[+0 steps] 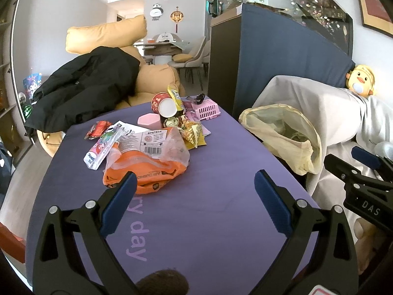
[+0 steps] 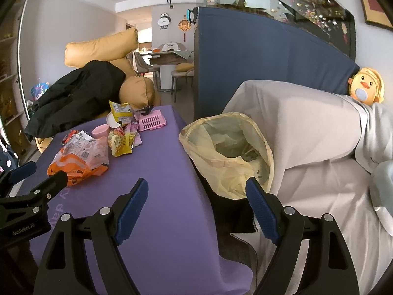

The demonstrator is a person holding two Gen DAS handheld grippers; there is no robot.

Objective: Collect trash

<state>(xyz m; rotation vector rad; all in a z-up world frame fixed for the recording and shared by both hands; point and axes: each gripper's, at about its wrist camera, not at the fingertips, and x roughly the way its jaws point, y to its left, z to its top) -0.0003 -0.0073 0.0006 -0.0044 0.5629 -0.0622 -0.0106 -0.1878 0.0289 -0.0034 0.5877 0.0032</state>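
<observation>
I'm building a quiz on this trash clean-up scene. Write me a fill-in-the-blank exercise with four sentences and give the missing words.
1. The table is covered with a cloth coloured ____.
2. Nearest the left gripper lies a crumpled mailer bag coloured ____.
3. The trash bag beside the table stands with its mouth ____.
4. The right gripper holds ____.

Missing words: purple; orange; open; nothing

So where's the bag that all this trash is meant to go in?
The yellow trash bag stands open just off the right edge of the purple table, squeezed against the grey-covered sofa; both views show it.
</observation>
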